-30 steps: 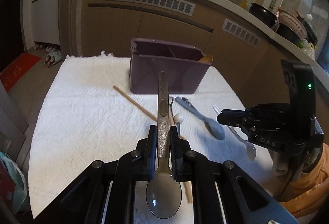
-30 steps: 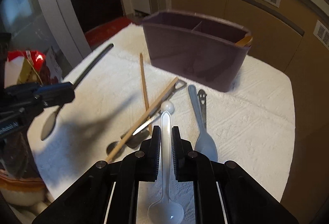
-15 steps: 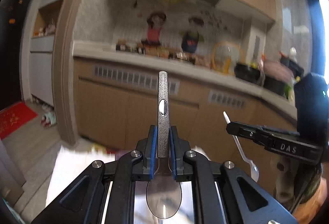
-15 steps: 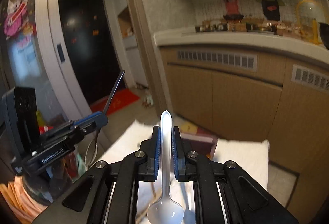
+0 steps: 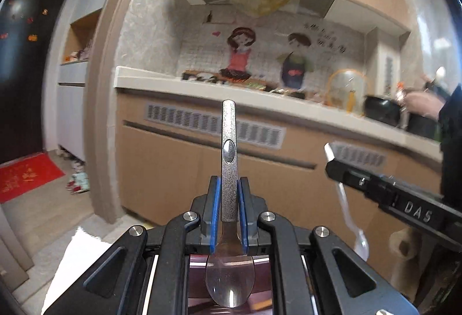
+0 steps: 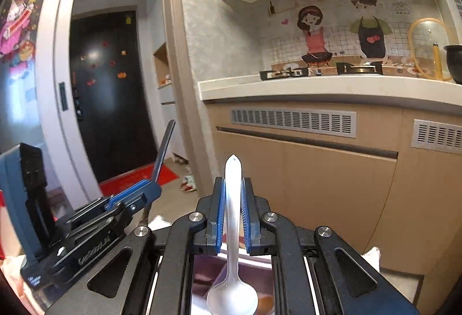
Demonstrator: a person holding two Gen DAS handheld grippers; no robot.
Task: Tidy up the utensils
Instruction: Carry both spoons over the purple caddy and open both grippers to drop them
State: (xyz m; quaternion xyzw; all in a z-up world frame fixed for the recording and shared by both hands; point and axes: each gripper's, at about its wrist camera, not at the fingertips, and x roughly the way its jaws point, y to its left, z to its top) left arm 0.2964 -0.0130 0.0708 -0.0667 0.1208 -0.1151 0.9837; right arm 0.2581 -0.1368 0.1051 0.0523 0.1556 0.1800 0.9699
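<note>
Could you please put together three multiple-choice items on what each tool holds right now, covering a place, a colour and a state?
1. Which way does the bowl of the metal spoon point in the left tool?
A. back toward the camera
B. forward, away from the camera
C. sideways, out to the right

2. What colour is the spoon in the right tool?
A. red
B. white
C. black

3. How is the right tool?
A. wide open
B. shut on nothing
C. shut on the white spoon

Answers: 1 A, the bowl lies behind the pads, handle forward. 2 B, pale white plastic. 3 C, both pads press its handle.
</note>
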